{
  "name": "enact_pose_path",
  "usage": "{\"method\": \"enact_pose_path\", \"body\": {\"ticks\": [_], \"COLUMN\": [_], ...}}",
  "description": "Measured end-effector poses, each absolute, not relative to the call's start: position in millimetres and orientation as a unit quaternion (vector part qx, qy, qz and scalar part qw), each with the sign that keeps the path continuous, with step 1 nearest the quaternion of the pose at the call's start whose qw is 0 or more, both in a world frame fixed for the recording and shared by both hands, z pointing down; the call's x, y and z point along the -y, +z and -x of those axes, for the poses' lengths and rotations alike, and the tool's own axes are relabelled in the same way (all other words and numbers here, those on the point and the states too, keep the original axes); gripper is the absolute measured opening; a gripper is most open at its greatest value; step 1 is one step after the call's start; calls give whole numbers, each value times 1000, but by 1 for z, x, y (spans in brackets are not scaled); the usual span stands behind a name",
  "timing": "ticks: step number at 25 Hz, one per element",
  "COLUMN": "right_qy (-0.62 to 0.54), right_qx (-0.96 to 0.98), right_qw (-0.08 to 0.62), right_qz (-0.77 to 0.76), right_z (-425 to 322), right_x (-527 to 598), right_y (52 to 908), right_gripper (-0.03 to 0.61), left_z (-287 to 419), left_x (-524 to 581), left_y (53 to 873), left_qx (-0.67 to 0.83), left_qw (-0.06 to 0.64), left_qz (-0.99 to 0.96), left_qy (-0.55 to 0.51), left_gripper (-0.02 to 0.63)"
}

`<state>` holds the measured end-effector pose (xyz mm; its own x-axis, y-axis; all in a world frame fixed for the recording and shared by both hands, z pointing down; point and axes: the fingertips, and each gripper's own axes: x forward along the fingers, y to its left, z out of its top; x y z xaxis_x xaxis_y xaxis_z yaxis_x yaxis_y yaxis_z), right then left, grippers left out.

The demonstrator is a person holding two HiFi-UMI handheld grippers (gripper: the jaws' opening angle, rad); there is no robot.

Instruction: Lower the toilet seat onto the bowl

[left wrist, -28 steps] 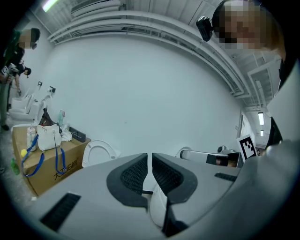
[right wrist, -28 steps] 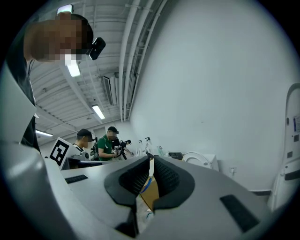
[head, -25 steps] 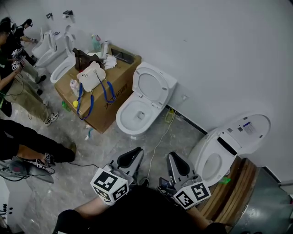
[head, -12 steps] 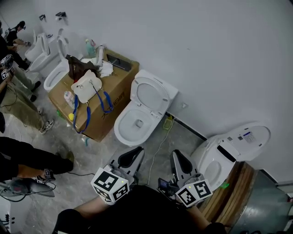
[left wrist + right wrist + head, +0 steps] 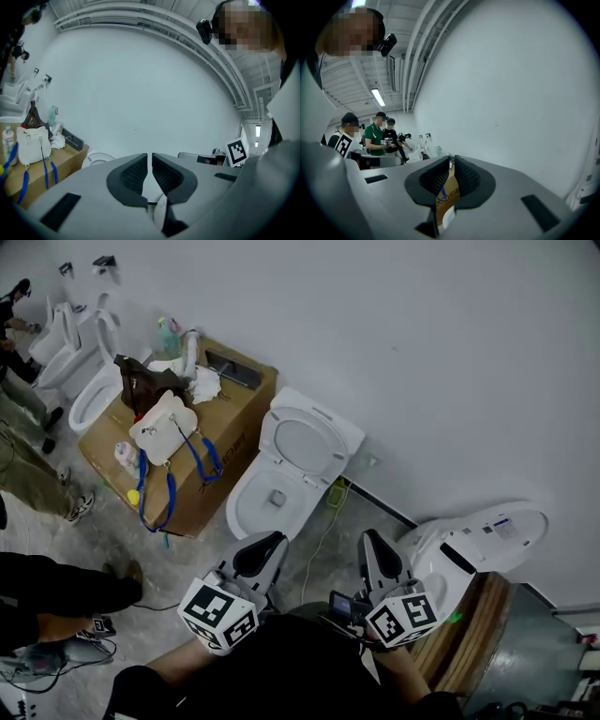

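Observation:
A white toilet stands against the wall in the middle of the head view, its seat raised upright above the open bowl. My left gripper is held just in front of the bowl, apart from it, jaws shut with nothing between them. My right gripper is level with it to the right, also shut and empty. In the left gripper view the shut left gripper points at the wall, with the seat's edge showing to its left. The right gripper points along the wall.
A cardboard box carrying a white bag with blue straps stands left of the toilet. A second toilet with its lid up is at the right, beside a wooden platform. More toilets and people are far left. A cable runs over the floor.
Both grippers have travelled across the floor with the person. The box and far toilets slid toward the upper left of the head view, and the middle toilet is nearer the gripper tips. Jaws look unchanged.

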<state>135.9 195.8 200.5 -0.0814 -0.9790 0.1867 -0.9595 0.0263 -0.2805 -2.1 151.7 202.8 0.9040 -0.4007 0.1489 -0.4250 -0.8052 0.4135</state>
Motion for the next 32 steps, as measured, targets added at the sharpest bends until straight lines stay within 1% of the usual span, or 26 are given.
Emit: {"method": "enact_pose_path", "body": {"ticks": [10, 11, 13, 14, 16, 19, 27, 32], "right_qy": [-161, -161, -162, -164, -166, -170, -177, -196], "right_qx": [-719, -721, -727, -730, -735, -741, -748, -748], "right_qw": [-61, -70, -90, -100, -117, -141, -196, -226], "right_qz": [673, 670, 661, 656, 647, 634, 609, 593], "right_z": [-160, -163, -167, -169, -175, -188, -235, -258], "right_x": [-106, -97, -78, -68, -51, -27, 43, 80], "right_y": [227, 232, 243, 249, 261, 277, 328, 376], "right_gripper": [52, 57, 108, 120, 138, 150, 150, 150], "left_z": [-13, -14, -18, -20, -27, -43, -96, -113], "left_x": [-97, -91, -77, -69, -54, -35, 8, 25], "left_y": [221, 223, 226, 228, 230, 233, 256, 271], "left_qx": [203, 206, 215, 221, 231, 243, 260, 273], "left_qw": [215, 213, 209, 207, 202, 205, 232, 243], "left_qz": [-954, -954, -952, -951, -949, -944, -931, -922], "left_qy": [51, 53, 58, 61, 71, 84, 108, 127], "left_gripper": [41, 41, 43, 54, 119, 153, 160, 160]}}
